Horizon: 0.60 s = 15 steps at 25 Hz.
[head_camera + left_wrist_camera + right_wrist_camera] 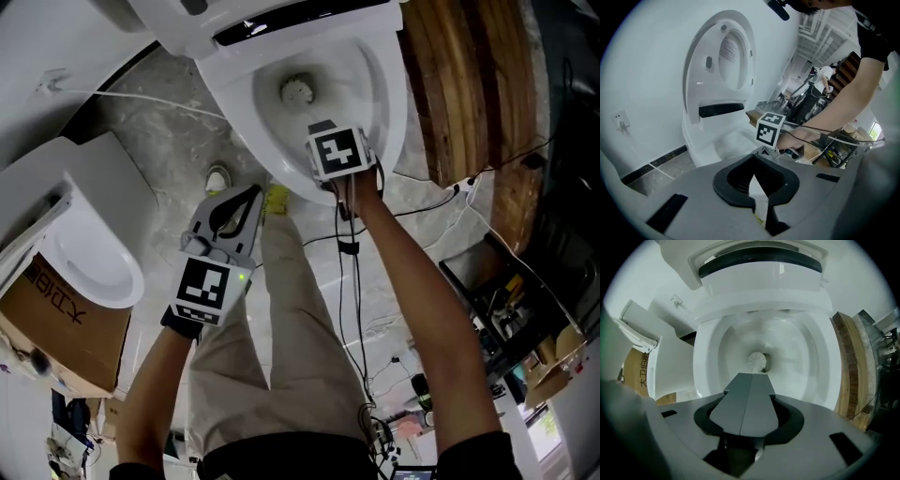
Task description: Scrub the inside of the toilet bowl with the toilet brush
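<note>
One toilet brush [297, 89] in top-centre toilet bowl [375, 66], right gripper [752, 376] clamped on it, left gripper [253, 195] pinched shut, empty, second toilet [94, 267] at left

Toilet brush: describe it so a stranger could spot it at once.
Start at the open white toilet with its lid up. Look down to the bottom of its bowl, just beyond the right gripper. The brush shows as the round bristly white ball there, rough against the smooth bowl.

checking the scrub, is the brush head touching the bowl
Cannot tell: right gripper view shows the brush head low in the bowl, no plain contact or gap.
</note>
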{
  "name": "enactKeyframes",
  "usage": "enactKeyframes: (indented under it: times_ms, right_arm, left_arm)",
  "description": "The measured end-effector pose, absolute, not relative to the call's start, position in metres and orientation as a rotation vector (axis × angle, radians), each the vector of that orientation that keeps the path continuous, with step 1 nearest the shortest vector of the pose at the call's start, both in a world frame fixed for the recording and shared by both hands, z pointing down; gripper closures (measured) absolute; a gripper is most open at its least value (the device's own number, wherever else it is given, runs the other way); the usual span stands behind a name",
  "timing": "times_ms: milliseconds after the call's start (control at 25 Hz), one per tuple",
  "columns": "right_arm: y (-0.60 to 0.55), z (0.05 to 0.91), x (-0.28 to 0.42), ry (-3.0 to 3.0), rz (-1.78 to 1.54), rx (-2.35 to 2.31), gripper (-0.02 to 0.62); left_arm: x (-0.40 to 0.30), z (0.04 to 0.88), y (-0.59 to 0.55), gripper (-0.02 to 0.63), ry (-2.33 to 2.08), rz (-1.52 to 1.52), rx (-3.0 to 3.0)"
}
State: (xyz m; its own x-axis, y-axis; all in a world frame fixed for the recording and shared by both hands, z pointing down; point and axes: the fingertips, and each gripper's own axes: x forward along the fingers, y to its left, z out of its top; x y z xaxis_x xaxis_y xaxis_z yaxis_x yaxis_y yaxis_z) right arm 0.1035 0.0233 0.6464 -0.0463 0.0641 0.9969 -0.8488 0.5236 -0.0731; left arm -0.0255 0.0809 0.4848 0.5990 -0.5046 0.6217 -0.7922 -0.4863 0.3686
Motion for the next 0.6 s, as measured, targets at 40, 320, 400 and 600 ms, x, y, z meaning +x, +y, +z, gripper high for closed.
enactKeyframes:
  times_ms: [40,320,400,600]
  right_arm:
    - [0.021,0.648,0.099,-1.46,0.877,0.732,0.419]
    - [-0.006,0.656,0.101,-1.489,0.776,0.744,0.423]
    - [-0.015,0.658,0.097,-1.531,0.701,0.72,0.425]
    - [-0.019,0.669,0.097,-1.53,0.638,0.692,0.425]
  left_arm:
    - [-0.026,0.485,0.082,0.589,-1.024,0.58,2.18]
    - [-0.028,0.492,0.084,0.589,-1.056,0.568,2.134]
    - [-0.028,0.494,0.087,0.589,-1.063,0.56,2.118]
    - [-0.027,0.497,0.091,0.589,-1.067,0.552,2.102]
